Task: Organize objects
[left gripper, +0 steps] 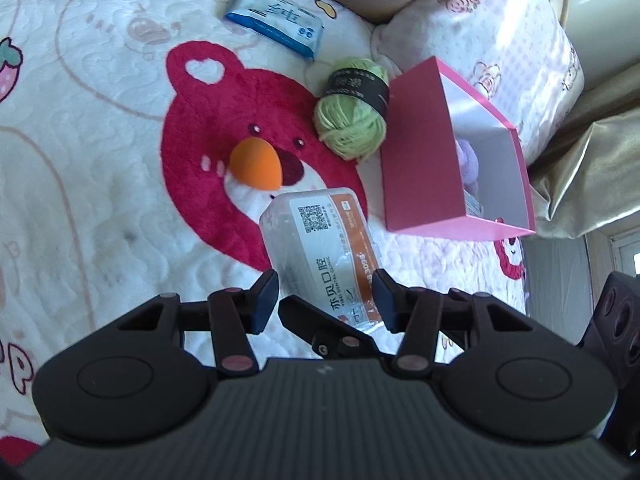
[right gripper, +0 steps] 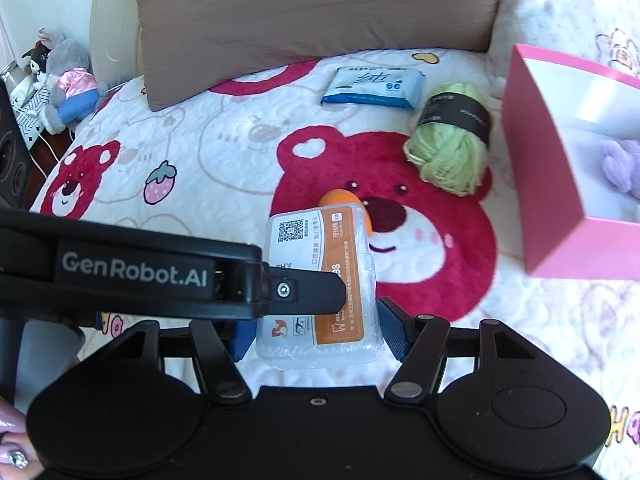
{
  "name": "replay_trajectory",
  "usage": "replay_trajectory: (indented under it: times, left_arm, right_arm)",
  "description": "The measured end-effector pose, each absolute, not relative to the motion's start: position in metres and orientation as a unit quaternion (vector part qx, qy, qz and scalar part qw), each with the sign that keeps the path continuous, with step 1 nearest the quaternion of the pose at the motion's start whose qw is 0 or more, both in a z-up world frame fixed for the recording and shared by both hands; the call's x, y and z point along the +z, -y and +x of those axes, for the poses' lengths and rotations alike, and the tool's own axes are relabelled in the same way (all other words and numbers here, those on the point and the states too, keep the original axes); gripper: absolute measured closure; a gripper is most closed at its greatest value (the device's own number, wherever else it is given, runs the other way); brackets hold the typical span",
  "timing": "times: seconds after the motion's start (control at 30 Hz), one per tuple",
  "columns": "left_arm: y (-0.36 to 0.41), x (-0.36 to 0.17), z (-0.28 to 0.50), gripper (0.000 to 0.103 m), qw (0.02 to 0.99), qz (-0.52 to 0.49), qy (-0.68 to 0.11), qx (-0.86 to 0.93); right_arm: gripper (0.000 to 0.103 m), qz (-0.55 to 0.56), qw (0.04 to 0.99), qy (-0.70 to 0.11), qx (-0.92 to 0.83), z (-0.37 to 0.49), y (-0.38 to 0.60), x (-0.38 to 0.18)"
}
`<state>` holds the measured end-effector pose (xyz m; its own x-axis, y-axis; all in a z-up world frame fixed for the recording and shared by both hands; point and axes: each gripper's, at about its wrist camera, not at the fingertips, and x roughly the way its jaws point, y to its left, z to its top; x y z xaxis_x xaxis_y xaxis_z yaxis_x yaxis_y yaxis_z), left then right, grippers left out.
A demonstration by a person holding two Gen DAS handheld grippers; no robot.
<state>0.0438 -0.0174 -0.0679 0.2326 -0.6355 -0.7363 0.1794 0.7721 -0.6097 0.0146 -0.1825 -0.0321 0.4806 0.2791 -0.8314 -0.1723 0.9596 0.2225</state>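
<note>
- Left gripper [left gripper: 326, 296] clenched on the clear floss-pick box [left gripper: 320, 248], pads pressed to its two long sides near the close end.
- Right gripper [right gripper: 316, 332] likewise clamped on the same box, blue pads [right gripper: 394, 332] against either side; shares the load with the left gripper, which reaches in from the left with one finger lying across the orange label.
- Floss-pick box held between both sets of fingers, lid shut, label and QR code facing up, far end jutting ahead of the fingertips; contents too hazy to make out through the plastic.
- Just beyond the box's far end, an orange egg-shaped sponge [left gripper: 256, 164] on the bear-print blanket [left gripper: 100, 120].
- Ahead and to the right of the grippers, an open pink box [left gripper: 416, 168], white inside, on the blanket; inside, a fluffy purple item [left gripper: 468, 160] against the wall, plus a small packaged thing [left gripper: 474, 202] lower down, too small to identify.
- Touching the pink box's outer wall on its left, a green yarn ball [left gripper: 352, 120] with a black band.
- Farther ahead, past the yarn, a blue tissue pack [left gripper: 276, 16] lying flat, well apart from the grippers.
- Behind that, a brown pillow [right gripper: 312, 12]; far left of the right gripper, plush toys [right gripper: 68, 80] off the bed.
- At the lower left edge by the right gripper, a hand [right gripper: 16, 452] with a ring.
</note>
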Motion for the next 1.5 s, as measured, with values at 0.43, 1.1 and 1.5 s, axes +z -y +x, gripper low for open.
replay_trajectory:
  times: [0.43,1.1,1.5]
  left_arm:
    - [0.034,-0.038,0.019,0.055,0.742,-0.194,-0.564,-0.305]
    - [0.085,-0.003,0.033,0.053,0.746,-0.153,-0.548,-0.348]
    - [0.107,0.011,0.053,0.053,0.743,-0.132,-0.546,-0.363]
  right_arm:
    - [0.035,0.071,0.860,-0.490,0.121,-0.016,0.209,-0.002]
    - [0.035,0.077,0.880,-0.459,0.092,-0.014,0.251,0.031]
    - [0.035,0.087,0.885,-0.450,0.085,0.003,0.268,0.040]
